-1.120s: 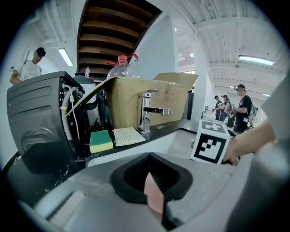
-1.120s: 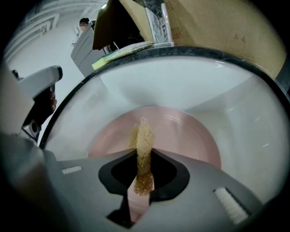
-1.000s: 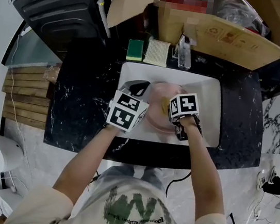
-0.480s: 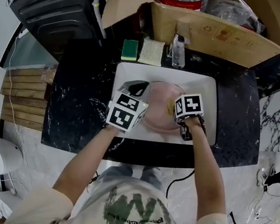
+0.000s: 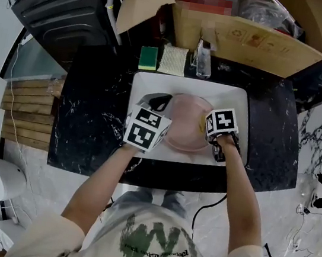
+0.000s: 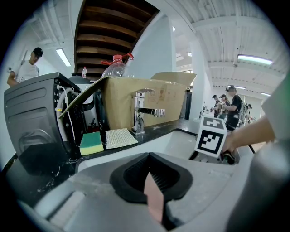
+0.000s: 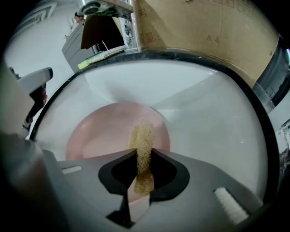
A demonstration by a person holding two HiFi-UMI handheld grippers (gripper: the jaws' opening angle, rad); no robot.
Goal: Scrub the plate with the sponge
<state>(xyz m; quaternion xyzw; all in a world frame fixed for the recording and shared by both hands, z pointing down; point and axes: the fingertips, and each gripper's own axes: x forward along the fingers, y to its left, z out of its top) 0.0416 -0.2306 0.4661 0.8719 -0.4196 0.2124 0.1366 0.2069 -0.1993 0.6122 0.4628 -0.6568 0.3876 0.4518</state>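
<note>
A pink plate lies tilted in the white sink. My left gripper is at the plate's left rim and shut on it; in the left gripper view the pink plate edge shows as a thin strip between the jaws of that left gripper. A yellow mesh sponge is pinched in my right gripper at the plate's right side. The right gripper view shows the sponge squeezed in the right gripper and pressed onto the plate.
Behind the sink on the black marble counter lie a green and yellow sponge and a white mesh cloth, beside the faucet. A cardboard box stands behind. A black appliance is at the back left.
My right gripper has slid the sponge rightward across the plate toward its right rim. The left gripper has kept its hold on the plate's left rim.
</note>
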